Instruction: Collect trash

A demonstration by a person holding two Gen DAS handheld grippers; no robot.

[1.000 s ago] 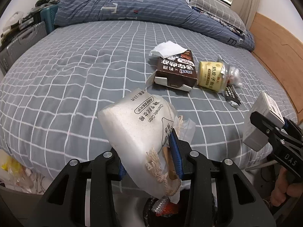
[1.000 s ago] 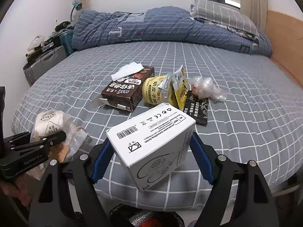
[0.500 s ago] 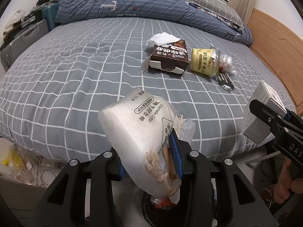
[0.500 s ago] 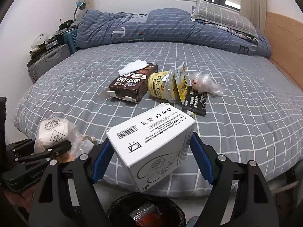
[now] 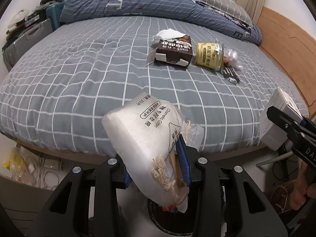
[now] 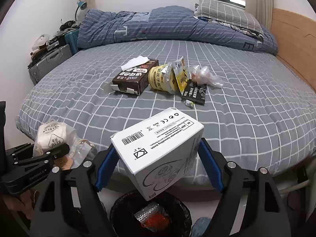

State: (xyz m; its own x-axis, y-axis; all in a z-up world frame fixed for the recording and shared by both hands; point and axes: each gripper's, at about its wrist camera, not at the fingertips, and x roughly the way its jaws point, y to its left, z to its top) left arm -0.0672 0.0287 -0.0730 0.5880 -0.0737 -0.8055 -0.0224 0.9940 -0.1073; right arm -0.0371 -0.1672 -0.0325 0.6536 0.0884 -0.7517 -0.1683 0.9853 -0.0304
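My left gripper (image 5: 156, 165) is shut on a white cosmetic cotton bag (image 5: 144, 136) with a drawstring, held off the bed's foot edge above a black trash bin (image 5: 169, 223). My right gripper (image 6: 158, 169) is shut on a white cardboard box (image 6: 158, 144), held above the same bin (image 6: 122, 209), which holds red and silver wrappers. The bag also shows in the right wrist view (image 6: 55, 138), and the box in the left wrist view (image 5: 276, 116). A brown box (image 6: 136, 77), yellow cup (image 6: 160, 77), white tissue (image 6: 136, 62), black wrapper (image 6: 194, 93) and clear plastic (image 6: 205, 75) lie on the bed.
The grey checked bed (image 6: 246, 106) fills the view, with a folded blue duvet (image 6: 158, 25) and pillow at the back. A suitcase (image 6: 49, 63) stands at the left wall. A wooden headboard (image 6: 296, 45) runs along the right. Cables and a yellow bag (image 5: 15, 162) lie on the floor at left.
Both grippers have pulled back from the bed with their loads. The bed edge and floor now show, and the trash bin is fuller in view below both grippers.
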